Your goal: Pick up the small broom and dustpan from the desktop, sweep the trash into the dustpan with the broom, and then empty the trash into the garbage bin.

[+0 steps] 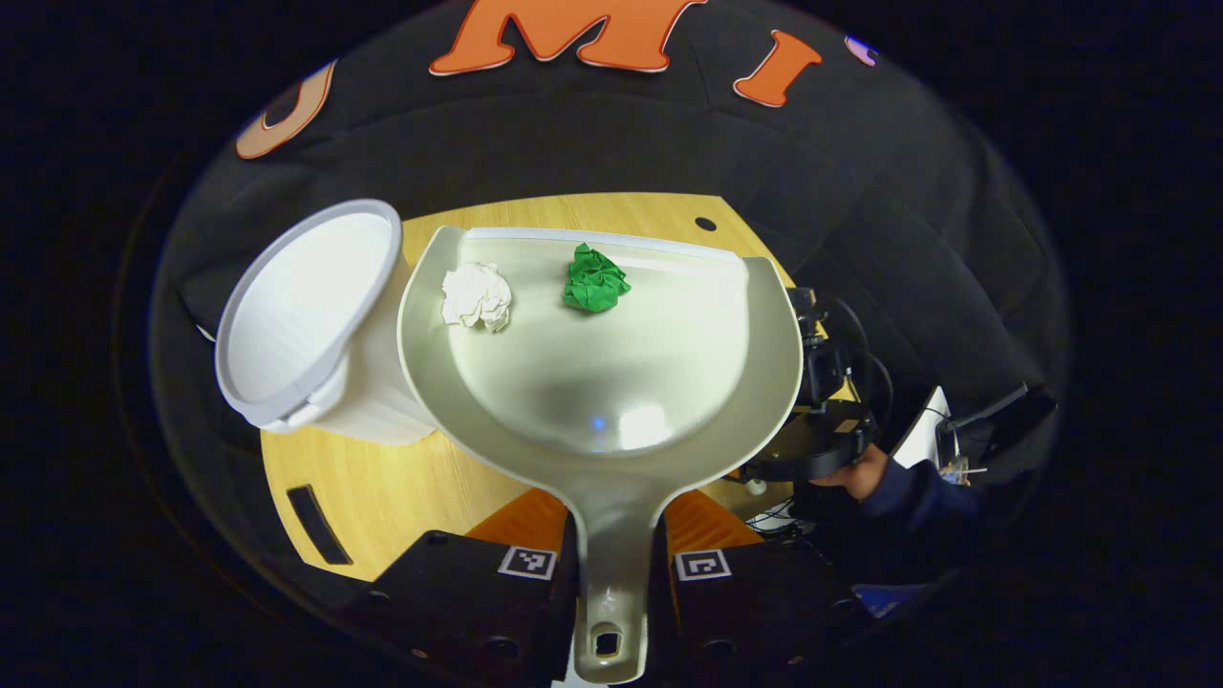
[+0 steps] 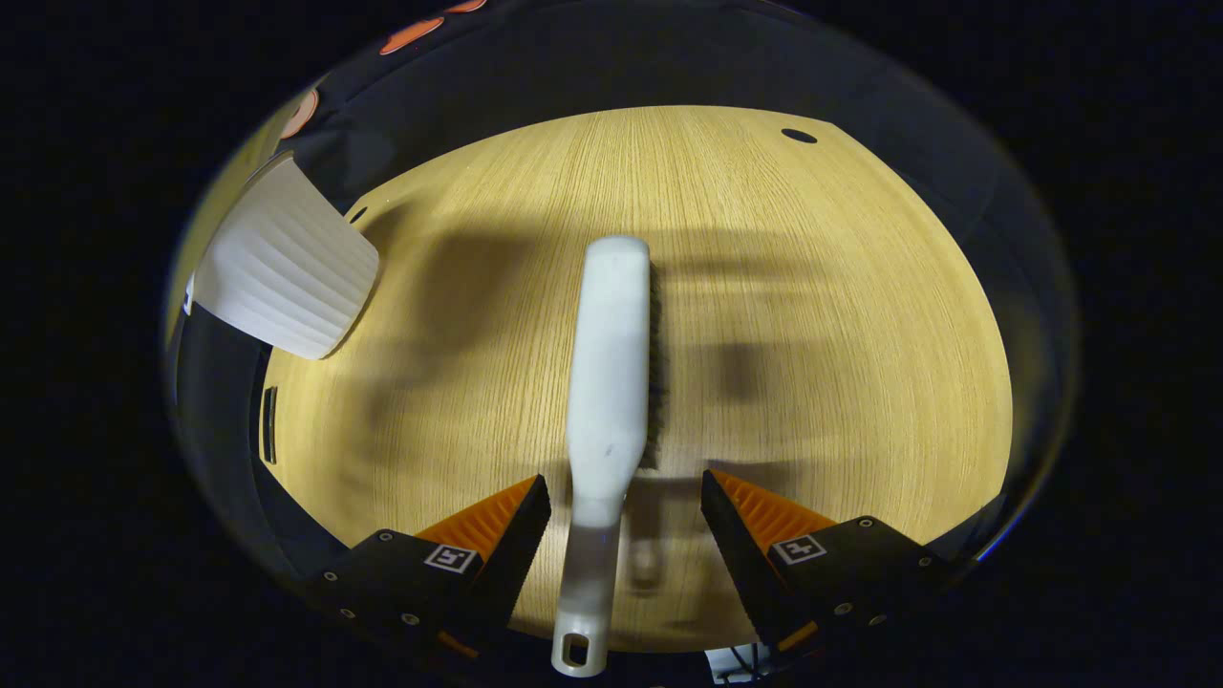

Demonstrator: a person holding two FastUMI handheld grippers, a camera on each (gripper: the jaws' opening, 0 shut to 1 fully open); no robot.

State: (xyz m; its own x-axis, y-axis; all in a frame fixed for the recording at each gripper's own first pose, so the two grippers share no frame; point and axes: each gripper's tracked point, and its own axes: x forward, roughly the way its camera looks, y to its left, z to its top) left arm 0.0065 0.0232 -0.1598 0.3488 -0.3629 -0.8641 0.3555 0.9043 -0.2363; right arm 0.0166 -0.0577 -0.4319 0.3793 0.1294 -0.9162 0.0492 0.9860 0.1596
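The left gripper (image 1: pixel 611 564) clamps the dustpan (image 1: pixel 611 382) handle, white paper ball (image 1: pixel 477 296) and green paper ball (image 1: pixel 594 279) inside, garbage bin (image 1: pixel 306 315) at nine o'clock, so tipping seems next, while the right gripper (image 2: pixel 626 521) stands open around the broom (image 2: pixel 609 382).

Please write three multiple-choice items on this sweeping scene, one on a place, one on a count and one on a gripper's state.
1. Where are the paper balls?
A. in the dustpan
B. in the bin
C. on the desk

2. How many paper balls are there?
A. one
B. two
C. four

3. How does the right gripper stand?
A. clamped on the broom
B. open around the broom's handle
C. clamped on the bin

Answers: 1 A, the white ball and green ball lie in the dustpan. 2 B, one white, one green. 3 B, the right gripper leaves gaps beside the broom.
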